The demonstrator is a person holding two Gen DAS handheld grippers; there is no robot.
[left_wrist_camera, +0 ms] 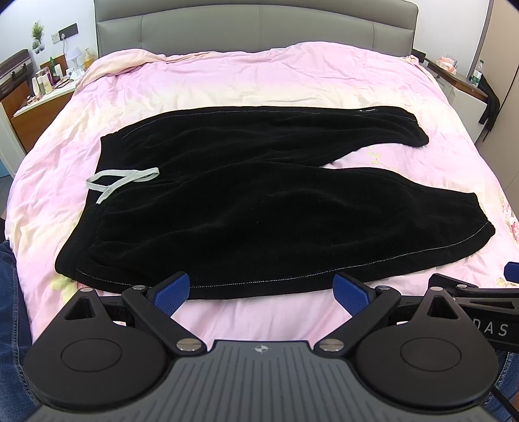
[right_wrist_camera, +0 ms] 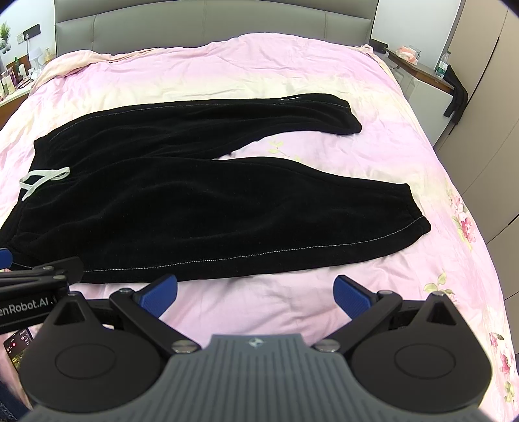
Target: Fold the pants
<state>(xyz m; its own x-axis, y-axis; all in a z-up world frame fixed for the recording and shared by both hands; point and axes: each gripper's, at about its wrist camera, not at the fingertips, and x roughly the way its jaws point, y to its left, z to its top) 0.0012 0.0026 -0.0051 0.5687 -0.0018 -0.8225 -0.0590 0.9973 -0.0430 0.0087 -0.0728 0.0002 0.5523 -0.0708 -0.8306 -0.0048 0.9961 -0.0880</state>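
Note:
Black pants (left_wrist_camera: pixel 246 201) lie spread flat on the pink bed cover (left_wrist_camera: pixel 227 81), waistband to the left, both legs running right. A grey drawstring (left_wrist_camera: pixel 120 178) lies at the waistband. The pants also show in the right wrist view (right_wrist_camera: pixel 194 201), with the drawstring (right_wrist_camera: pixel 42 178) at far left. My left gripper (left_wrist_camera: pixel 262 289) is open and empty, just short of the near leg's hem edge. My right gripper (right_wrist_camera: pixel 256 290) is open and empty, over bare cover in front of the near leg. Each gripper's side shows in the other's view.
A grey padded headboard (left_wrist_camera: pixel 256 29) stands at the far end. A cluttered bedside table (left_wrist_camera: pixel 48 84) stands at the left, and a shelf with a bottle (left_wrist_camera: pixel 467 78) at the right. A phone (right_wrist_camera: pixel 18 349) lies at lower left. A denim-clad leg (left_wrist_camera: pixel 9 292) shows at the left edge.

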